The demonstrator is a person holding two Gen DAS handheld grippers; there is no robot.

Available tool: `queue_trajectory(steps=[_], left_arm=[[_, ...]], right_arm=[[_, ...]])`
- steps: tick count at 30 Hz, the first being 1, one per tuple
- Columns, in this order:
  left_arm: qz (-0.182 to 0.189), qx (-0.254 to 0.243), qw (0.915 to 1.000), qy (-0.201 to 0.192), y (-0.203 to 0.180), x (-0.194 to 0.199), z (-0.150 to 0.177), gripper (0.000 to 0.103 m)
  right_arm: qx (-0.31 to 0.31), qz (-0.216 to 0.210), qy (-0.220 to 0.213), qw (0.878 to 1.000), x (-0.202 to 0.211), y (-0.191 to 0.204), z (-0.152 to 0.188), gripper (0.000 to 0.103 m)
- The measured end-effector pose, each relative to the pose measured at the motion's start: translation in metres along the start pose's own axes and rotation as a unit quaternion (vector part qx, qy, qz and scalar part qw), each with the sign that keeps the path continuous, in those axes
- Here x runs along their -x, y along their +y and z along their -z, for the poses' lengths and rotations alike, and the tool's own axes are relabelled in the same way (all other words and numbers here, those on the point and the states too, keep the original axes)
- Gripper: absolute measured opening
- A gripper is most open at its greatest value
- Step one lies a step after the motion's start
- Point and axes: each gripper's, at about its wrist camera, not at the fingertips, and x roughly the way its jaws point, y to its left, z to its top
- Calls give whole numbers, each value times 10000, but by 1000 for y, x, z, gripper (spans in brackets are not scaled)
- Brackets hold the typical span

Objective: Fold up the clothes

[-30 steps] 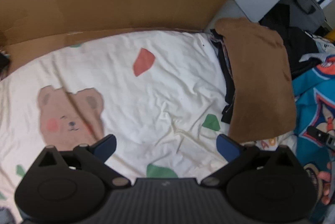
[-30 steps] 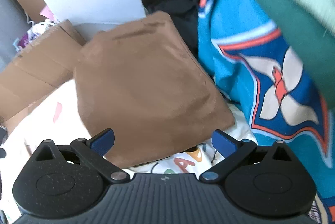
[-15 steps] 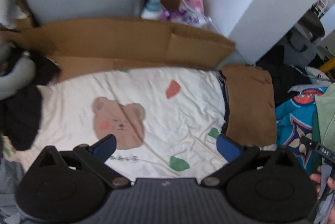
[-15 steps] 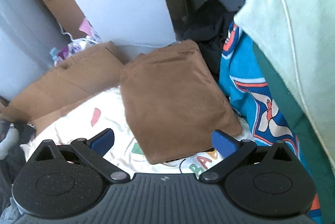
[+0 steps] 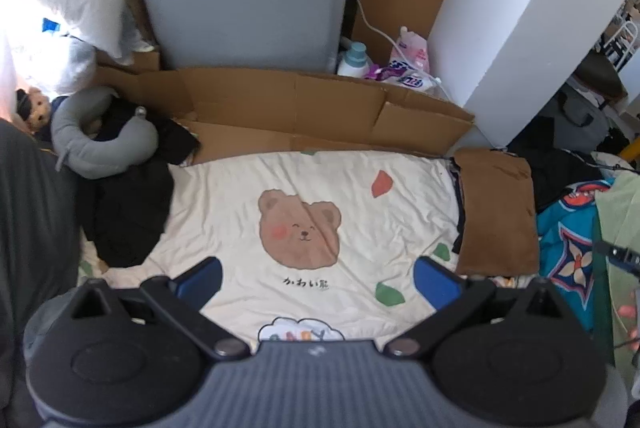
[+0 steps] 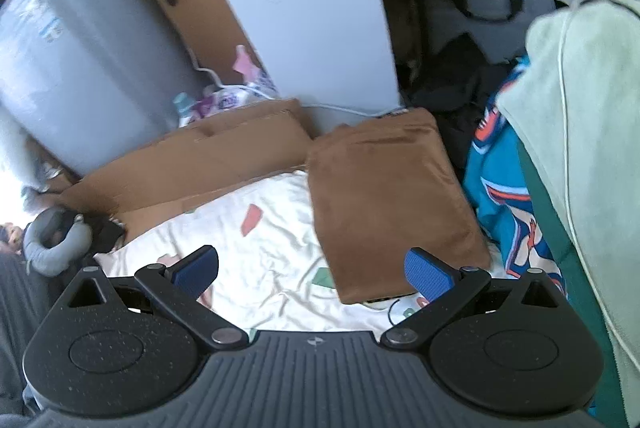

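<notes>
Showing only part of each item: the dark garment (image 5: 459,228) under the folded brown cloth (image 5: 496,216) appears as a thin edge along the cloth's left side, so its kind cannot be told, and the right-wrist view is blurred, leaving the print on the sheet (image 6: 272,248) indistinct there. The blue patterned garment (image 5: 568,248) is cut off by the pale green fabric (image 6: 580,116) in front of it (a few fingertips (image 5: 628,312) show at the right edge of the left-wrist view). The left gripper (image 5: 318,278) hangs above the bear-print sheet (image 5: 240,220) with its blue fingers spread wide, holding and touching nothing. The right gripper (image 6: 312,268) is likewise spread wide and empty above the near corner of the brown cloth (image 6: 384,204), which lies at the sheet's right edge, just beside the cardboard (image 5: 320,104). A black garment (image 5: 128,212) and a grey neck pillow (image 5: 100,148) lie at the sheet's left edge.
</notes>
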Motion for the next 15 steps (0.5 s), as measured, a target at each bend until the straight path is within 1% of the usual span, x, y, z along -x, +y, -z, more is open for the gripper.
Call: queue_trajectory(steps=[3,5,9,13,15], left_arm=[[-100,8,9999,-131,7,21,9,103],[-197,110,9995,-235,14,34,15,103],[-257,281,9987,-337,24,53,31,103],[-230,269,9989,-321,29,58,57,103],[-302,204,9987,-365,30,58,71,103]], right_arm=[[6,-208,-65,9998,19,13,-3,102],[-51,-374,-108,9992,31,21,-4,102],[127,-555,-180,9982,54,44,-1,102],[369,-695,-78,9969,66,69,10,102],[504,-683,-31,9964,71,81,15,102]])
